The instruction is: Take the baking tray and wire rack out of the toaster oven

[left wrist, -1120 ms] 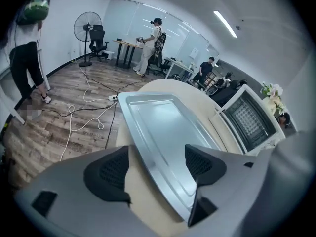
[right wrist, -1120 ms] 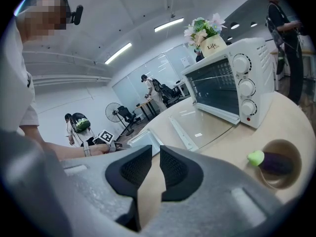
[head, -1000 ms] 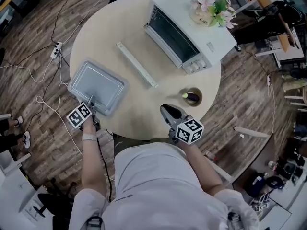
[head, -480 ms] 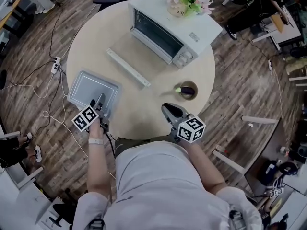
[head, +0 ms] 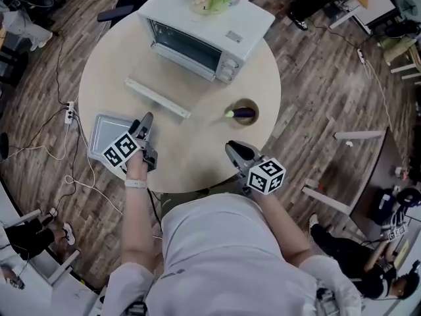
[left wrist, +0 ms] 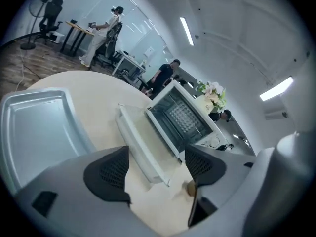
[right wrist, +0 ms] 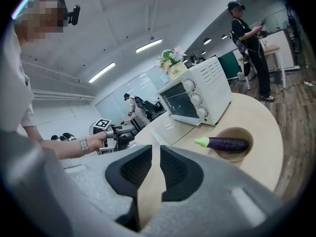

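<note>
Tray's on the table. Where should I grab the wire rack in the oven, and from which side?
Take the wire rack by its front edge, coming straight in through the toaster oven's open front, over the lowered door. It looks like a flat, thin grid, walled in on every other side. The left hand-held gripper faces it with jaws apart.

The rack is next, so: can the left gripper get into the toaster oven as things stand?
Probably yes. The left gripper is open and empty, facing the toaster oven, whose door lies folded down; nothing else stands between.
</note>
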`<action>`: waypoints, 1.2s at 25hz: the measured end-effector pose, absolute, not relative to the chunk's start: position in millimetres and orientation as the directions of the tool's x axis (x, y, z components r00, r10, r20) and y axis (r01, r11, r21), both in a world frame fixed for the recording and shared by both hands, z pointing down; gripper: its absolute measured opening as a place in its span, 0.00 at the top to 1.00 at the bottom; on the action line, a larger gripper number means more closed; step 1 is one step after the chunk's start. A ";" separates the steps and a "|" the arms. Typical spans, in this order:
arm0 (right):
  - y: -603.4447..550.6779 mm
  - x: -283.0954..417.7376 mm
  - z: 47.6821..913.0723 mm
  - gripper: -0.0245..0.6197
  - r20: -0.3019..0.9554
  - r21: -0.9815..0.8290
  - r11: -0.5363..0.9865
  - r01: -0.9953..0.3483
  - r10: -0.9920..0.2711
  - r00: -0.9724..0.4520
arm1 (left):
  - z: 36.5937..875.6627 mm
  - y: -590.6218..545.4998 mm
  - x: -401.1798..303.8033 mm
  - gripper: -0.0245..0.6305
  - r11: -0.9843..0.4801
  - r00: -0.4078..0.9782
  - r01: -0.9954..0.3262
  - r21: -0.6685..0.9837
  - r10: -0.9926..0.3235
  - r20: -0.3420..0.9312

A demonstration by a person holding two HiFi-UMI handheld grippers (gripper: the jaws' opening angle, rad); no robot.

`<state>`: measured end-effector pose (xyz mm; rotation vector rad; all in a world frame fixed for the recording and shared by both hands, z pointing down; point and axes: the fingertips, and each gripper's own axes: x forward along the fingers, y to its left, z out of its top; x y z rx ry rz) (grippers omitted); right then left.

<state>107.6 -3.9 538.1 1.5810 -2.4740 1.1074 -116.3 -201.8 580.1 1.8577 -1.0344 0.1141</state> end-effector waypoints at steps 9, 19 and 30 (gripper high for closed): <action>18.3 130.0 543.4 0.89 0.387 -0.556 0.117 -0.823 -0.840 -0.380 | 550.9 -250.1 -35.6 0.44 -0.331 0.765 -0.598 0.730 -0.507 0.397; 31.9 141.4 550.3 0.89 0.428 -0.551 -0.001 -0.834 -0.858 -0.282 | 532.8 -300.1 32.8 0.44 -0.377 0.846 -0.467 0.799 -0.454 0.280; 35.1 147.9 555.0 0.89 0.482 -0.542 -0.112 -0.833 -0.854 -0.198 | 530.7 -366.4 97.5 0.44 -0.339 0.882 -0.326 0.883 -0.445 0.155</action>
